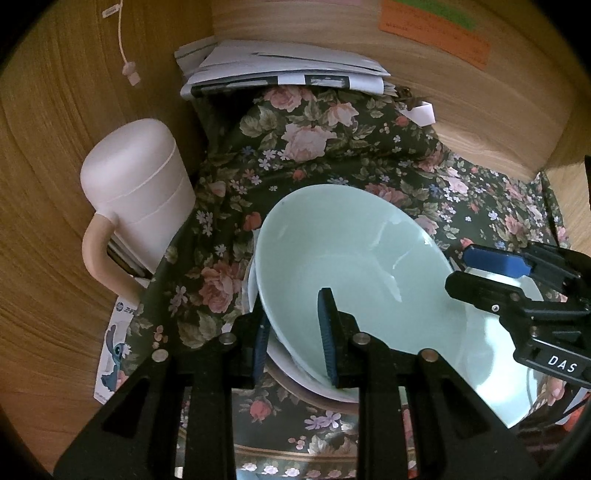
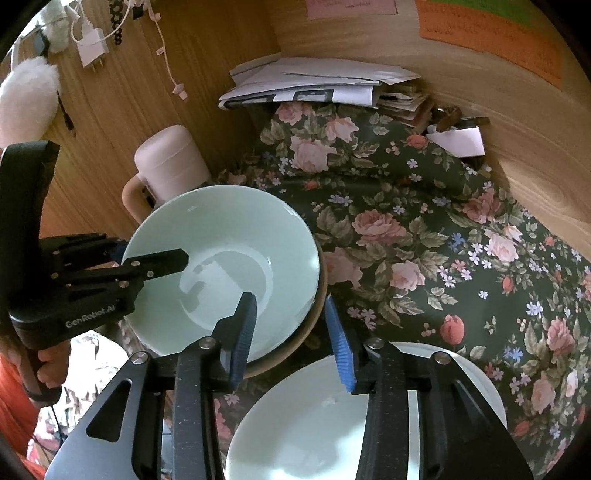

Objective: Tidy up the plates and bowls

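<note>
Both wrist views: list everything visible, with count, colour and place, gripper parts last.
bowl: one, pale green, stacked on a brown-rimmed dish at table left.
plate: one visible, pale, near edge, with a white rim beneath.
tablecloth: one, dark floral, covering the table.
paper stack: one, white, back corner.
jug: one, pink, against the left wall.
notes: orange, green, pink, on the back wall.
charger: one, white, hanging on the left wall.
left hand-held gripper: black, blue pads straddling the bowl's rim.
right hand-held gripper: black, blue pads, open.
</note>
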Available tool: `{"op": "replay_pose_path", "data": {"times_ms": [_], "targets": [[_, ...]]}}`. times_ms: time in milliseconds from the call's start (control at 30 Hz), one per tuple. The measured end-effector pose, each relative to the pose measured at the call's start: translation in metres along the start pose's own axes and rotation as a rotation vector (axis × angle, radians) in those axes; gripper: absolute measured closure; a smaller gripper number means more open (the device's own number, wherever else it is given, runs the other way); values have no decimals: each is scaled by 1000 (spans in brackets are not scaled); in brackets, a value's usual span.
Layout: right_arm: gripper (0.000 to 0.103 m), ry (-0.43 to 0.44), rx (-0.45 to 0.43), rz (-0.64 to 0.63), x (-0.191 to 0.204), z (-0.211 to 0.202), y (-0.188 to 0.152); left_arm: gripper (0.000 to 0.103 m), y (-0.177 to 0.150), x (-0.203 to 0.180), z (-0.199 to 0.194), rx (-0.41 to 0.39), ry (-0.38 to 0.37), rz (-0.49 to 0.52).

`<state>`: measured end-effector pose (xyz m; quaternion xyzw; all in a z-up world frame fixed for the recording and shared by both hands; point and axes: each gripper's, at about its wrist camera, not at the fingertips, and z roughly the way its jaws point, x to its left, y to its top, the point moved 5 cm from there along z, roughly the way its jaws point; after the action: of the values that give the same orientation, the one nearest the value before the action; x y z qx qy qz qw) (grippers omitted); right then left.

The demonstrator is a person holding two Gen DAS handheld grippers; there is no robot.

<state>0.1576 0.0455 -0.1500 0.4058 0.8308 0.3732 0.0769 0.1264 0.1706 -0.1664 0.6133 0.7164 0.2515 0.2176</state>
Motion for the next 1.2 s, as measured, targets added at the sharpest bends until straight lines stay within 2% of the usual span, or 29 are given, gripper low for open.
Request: {"op": "replay_pose_path", "data": {"times_ms": [133,200,267,433,600,733,800,1100,1200], "targets": [[67,3,4,3,-2,2,-1,78,2,1,-5,-6,13,5],[67,8,7,1,-3,2,-1,68,5,3,-14,-51,59,16],[67,8,10,-2,-3,4,-1,54,10,5,-26,-97,54,25],[67,15,21,-11,-2,8,-2,52,7,14,-29,-84,68,12],[67,17,51,-22,-2,17,-4,52,-12,26,-9,3,1,-58],[67,18,79,-31,-1,26,-5,51,-21,28,1,52,-128,-138],[66,18,88,-32,0,30,-5,51,-22,26,5,68,-164,-158],[64,53,141,-16,1,50,-8,51,-25,20,21,88,-203,-172],[63,82,166,1,2,59,-10,54,-27,18,26,100,-216,-174]]}}
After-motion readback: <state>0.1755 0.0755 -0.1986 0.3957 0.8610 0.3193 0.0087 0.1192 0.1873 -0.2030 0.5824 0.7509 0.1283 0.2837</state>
